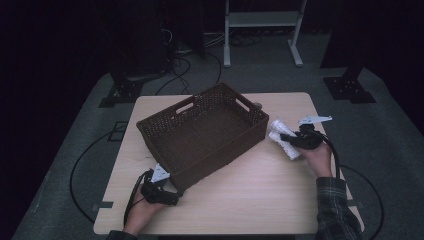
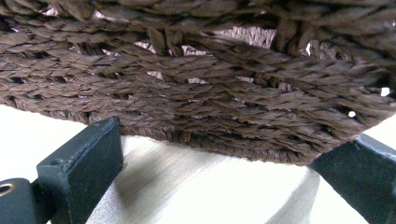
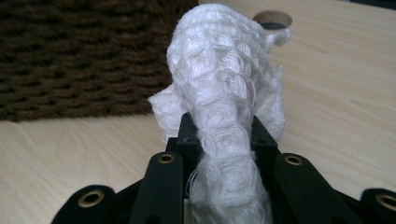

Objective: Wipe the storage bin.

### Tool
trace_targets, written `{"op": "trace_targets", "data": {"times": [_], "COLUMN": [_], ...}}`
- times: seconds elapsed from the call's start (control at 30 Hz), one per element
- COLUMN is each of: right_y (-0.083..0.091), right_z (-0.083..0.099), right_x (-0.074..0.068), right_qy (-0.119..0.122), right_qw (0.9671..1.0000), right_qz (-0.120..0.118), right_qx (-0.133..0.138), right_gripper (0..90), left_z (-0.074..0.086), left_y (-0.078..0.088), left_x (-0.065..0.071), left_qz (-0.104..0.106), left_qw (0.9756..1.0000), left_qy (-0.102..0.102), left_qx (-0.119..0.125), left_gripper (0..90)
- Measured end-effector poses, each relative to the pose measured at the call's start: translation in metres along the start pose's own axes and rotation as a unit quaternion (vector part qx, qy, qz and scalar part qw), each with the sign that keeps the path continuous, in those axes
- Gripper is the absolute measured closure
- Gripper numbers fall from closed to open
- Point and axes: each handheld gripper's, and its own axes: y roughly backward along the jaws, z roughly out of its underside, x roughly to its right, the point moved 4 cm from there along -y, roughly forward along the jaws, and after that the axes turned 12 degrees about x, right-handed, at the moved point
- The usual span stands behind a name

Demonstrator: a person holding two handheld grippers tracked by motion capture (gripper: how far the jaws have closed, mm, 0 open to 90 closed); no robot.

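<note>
left gripper [image 1: 176,196]: near edge of tabletop [image 1: 250,200], jaws apart around basket [image 1: 200,132] corner, level, low
right gripper [image 1: 286,137]: clamped on white cloth [image 1: 283,139], right of basket, hand tilted in toward it
risk: loose cloth tail could snag basket rim or slip out; left jaws not gripping, so basket may slide if bumped
far: white stand [image 1: 262,30]

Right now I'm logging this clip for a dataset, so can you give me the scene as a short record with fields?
held item: rolled white waffle-weave cloth, clamped in the right gripper
container: dark brown woven basket, nothing visible inside
left gripper: jaws apart, at the basket's near corner on the table, gripping nothing
surface: light wooden table
cloth position: to the right of the basket, outside it
</note>
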Motion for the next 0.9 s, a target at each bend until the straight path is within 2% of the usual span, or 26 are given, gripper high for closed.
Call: {"op": "trace_targets", "data": {"times": [0.1, 0.27, 0.63, 0.9], "right_y": [0.005, 0.010, 0.022, 0.026], "right_z": [-0.007, -0.014, -0.039, -0.047], "right_x": [-0.005, -0.010, -0.032, -0.038], "right_qy": [0.000, 0.003, 0.030, 0.037], "right_qw": [0.9998, 0.9994, 0.9967, 0.9957], "right_qz": [-0.010, -0.016, -0.026, -0.028], "right_qx": [0.018, 0.031, 0.071, 0.081], "right_gripper": [72.3, 72.3, 72.8, 72.8], "left_z": [0.000, 0.000, 0.000, 0.000], "left_y": [0.000, 0.000, 0.000, 0.000], "left_x": [0.000, 0.000, 0.000, 0.000], "left_qz": [0.000, 0.000, 0.000, 0.000], "left_qw": [1.0000, 1.0000, 1.0000, 1.0000], "left_qy": [0.000, 0.000, 0.000, 0.000], "left_qx": [0.000, 0.000, 0.000, 0.000], "left_gripper": [1.8, 1.7, 1.7, 1.7]}}
